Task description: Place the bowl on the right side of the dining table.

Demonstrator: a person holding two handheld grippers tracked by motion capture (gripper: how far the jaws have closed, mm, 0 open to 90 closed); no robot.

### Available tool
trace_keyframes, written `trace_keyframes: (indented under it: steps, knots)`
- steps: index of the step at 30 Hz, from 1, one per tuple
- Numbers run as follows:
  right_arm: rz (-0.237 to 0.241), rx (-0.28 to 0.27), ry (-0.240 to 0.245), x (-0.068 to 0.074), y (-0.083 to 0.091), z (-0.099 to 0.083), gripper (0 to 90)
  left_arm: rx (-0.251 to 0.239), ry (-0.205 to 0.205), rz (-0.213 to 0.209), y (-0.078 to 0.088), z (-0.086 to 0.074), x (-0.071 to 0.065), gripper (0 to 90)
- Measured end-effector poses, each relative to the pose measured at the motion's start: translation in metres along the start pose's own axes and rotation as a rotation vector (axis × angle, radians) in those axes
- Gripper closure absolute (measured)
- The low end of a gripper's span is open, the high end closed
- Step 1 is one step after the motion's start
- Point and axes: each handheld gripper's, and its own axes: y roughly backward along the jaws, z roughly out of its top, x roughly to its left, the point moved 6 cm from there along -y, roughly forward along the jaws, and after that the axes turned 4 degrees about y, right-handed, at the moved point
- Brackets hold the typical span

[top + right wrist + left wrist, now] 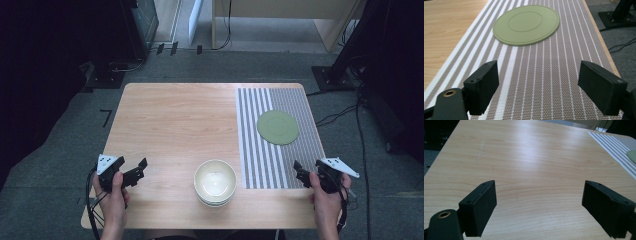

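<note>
Bowls [215,182], cream-coloured and stacked, sit near the front edge of the wooden table [170,120], just left of the striped mat [280,165] and between the two grippers, touched by neither. Off to the left, the left gripper [141,168] is held in a hand over bare wood with its jaws spread wide and nothing between them. On the other side, the right gripper [299,170] hovers over the mat's front right corner, jaws equally wide and empty, facing the green plate [526,24] that lies flat farther back on the mat.
</note>
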Motion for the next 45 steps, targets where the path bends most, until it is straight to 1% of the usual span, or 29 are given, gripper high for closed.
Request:
trace_keyframes:
  steps: [1,5,10,15,16,17,18,20,23,25,27,30,33,35,36,39,40,41,42,43,45]
  knots:
    - [0.011,-0.005,-0.003,0.004,0.001,0.002,17.1,-0.001,-0.002,-0.003,0.0,0.0,-0.002,12.2]
    - [0.016,-0.013,0.004,0.007,0.003,0.004,17.2,-0.006,-0.003,-0.016,0.001,0.002,-0.008,12.2]
    - [0.036,-0.016,0.013,0.017,0.003,0.007,17.3,-0.01,-0.011,-0.033,0.002,0.004,-0.017,12.3]
    - [0.051,-0.021,0.021,0.024,0.004,0.009,18.3,-0.013,-0.018,-0.051,0.003,0.005,-0.025,12.3]
    - [0.055,-0.023,0.016,0.025,0.004,0.01,21.1,-0.011,-0.022,-0.056,0.003,0.005,-0.028,12.2]
    - [0.069,-0.031,-0.009,0.028,0.006,0.012,23.0,-0.012,-0.023,-0.058,0.003,0.005,-0.029,12.3]
    - [0.069,-0.031,-0.009,0.028,0.006,0.012,23.0,-0.012,-0.025,-0.062,0.003,0.005,-0.031,12.3]
    - [0.075,-0.038,0.005,0.033,0.008,0.015,22.9,-0.008,-0.029,-0.07,0.003,0.004,-0.034,12.3]
    - [0.099,-0.048,0.009,0.042,0.01,0.018,22.5,-0.005,-0.037,-0.075,0.003,0.004,-0.039,12.3]
    - [0.103,-0.049,0.013,0.044,0.01,0.019,22.3,-0.004,-0.043,-0.079,0.003,0.004,-0.042,12.3]
    - [0.115,-0.048,0.02,0.051,0.01,0.019,22.0,-0.005,-0.045,-0.085,0.003,0.004,-0.045,12.3]
    - [0.118,-0.05,0.022,0.054,0.011,0.02,22.0,-0.005,-0.053,-0.092,0.003,0.004,-0.049,12.3]
    - [0.139,-0.054,0.024,0.061,0.011,0.021,22.1,-0.008,-0.053,-0.108,0.003,0.004,-0.053,12.3]
    - [0.142,-0.055,0.025,0.063,0.011,0.021,22.2,-0.008,-0.051,-0.116,0.004,0.004,-0.055,12.2]
    - [0.152,-0.054,0.03,0.067,0.012,0.022,22.3,-0.009,-0.054,-0.121,0.004,0.004,-0.057,12.3]
    - [0.16,-0.054,0.028,0.071,0.012,0.022,23.5,-0.007,-0.064,-0.122,0.004,0.004,-0.062,12.3]
    - [0.178,-0.053,0.01,0.073,0.012,0.023,23.8,-0.005,-0.07,-0.121,0.004,0.004,-0.063,12.3]
    - [0.196,-0.055,0.008,0.078,0.013,0.024,24.0,-0.005,-0.073,-0.123,0.004,0.003,-0.064,12.3]
    - [0.196,-0.055,0.008,0.078,0.013,0.024,24.0,-0.004,-0.075,-0.127,0.003,0.003,-0.066,12.3]
    - [0.196,-0.056,0.024,0.082,0.014,0.026,24.3,-0.002,-0.076,-0.131,0.003,0.003,-0.067,12.3]
    - [0.203,-0.057,0.025,0.085,0.015,0.026,24.3,0.001,-0.08,-0.132,0.003,0.003,-0.07,12.4]
